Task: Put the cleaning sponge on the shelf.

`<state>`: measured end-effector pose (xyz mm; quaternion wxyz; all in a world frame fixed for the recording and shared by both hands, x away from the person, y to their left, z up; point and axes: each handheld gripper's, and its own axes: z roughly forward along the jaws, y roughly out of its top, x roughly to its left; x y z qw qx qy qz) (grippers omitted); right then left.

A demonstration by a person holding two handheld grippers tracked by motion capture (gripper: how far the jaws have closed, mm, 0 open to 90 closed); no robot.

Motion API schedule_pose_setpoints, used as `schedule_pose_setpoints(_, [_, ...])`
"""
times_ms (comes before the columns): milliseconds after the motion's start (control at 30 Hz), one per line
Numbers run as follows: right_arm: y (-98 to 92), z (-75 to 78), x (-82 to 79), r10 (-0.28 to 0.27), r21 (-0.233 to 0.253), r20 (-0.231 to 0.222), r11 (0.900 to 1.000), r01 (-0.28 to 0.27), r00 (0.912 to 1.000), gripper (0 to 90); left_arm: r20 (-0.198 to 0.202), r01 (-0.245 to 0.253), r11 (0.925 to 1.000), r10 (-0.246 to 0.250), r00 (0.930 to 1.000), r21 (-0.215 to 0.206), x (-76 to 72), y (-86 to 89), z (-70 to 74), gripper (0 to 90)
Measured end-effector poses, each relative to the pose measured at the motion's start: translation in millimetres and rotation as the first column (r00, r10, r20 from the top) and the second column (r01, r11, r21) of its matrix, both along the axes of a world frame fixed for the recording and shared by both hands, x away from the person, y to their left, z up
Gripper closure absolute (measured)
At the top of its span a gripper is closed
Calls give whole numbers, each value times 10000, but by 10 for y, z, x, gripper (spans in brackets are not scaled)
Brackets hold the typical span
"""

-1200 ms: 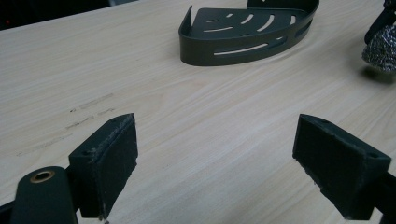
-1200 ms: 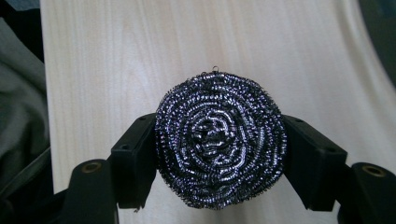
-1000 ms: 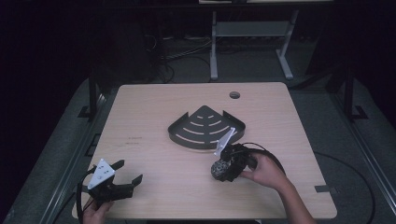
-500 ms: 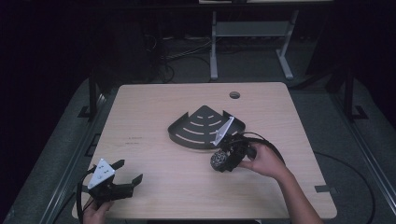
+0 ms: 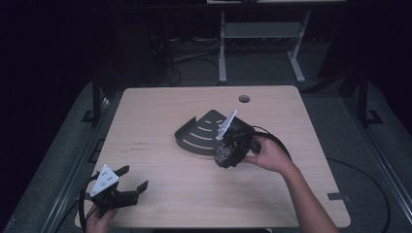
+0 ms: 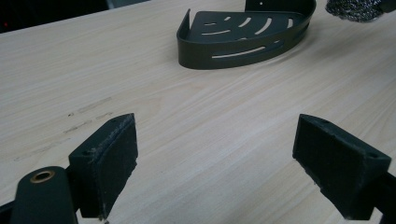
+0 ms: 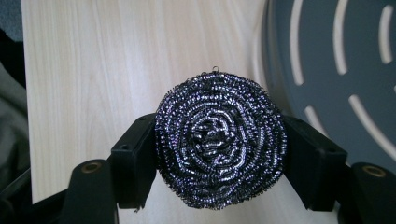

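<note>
One slotted tray point(image 5: 201, 131) just beside held scourer point(image 7: 219, 140).

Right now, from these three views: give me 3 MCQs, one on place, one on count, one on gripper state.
1. Where is the steel wool scourer?
A. lying inside the corner shelf
B. between the right gripper's jaws
C. on the floor

2. How many grippers are at the table?
A. one
B. two
C. three

3. How does the left gripper stand?
A. jaws wide apart, nothing between them
B. clamped on the shelf
C. clamped on the scourer

Key:
1 B: in the right gripper view the black jaws press on both sides of the scourer, with the right gripper beside the dark corner shelf.
2 B: the high view shows one in each hand.
3 A: bare table shows between its jaws.
</note>
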<state>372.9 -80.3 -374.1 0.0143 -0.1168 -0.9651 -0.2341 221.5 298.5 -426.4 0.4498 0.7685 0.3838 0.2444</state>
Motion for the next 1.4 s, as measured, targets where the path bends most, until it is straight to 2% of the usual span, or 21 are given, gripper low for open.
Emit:
schedule_pose_setpoints(233, [32,62,113,-53,60,-25,10000,53,10000,318,-9,42,10000,-42,10000,14,3,-13,-2,133])
schedule_pose_setpoints(467, [69,96,196,-83,-97,34,9999,83,10000,318,-5,29,10000,-29,10000,11,5,-12,-2,133])
schedule_pose_setpoints(867, [93,162,315,-156,40,81,9999,155,9998,318,16,41,10000,-41,10000,40,8,-18,3,133])
schedule_pose_setpoints(1000, [97,175,377,-234,6,74,9997,234,9997,318,8,47,10000,-47,10000,35,11,-20,0,133])
schedule_pose_setpoints(1100, [88,171,417,-221,206,21,9995,221,9998,318,8,54,10000,-54,10000,72,13,-13,1,133])
schedule_pose_setpoints(1167, [94,148,471,-335,-45,70,9994,336,9994,318,-6,-1,10000,1,10000,44,15,-2,3,133])
schedule_pose_setpoints(1333, [110,147,566,-433,-103,-43,9990,433,9991,318,17,-14,10000,14,10000,41,12,3,6,132])
schedule_pose_setpoints(1400, [104,144,600,-469,76,-102,9989,470,9988,318,10,-16,10000,16,10000,59,13,8,8,133])
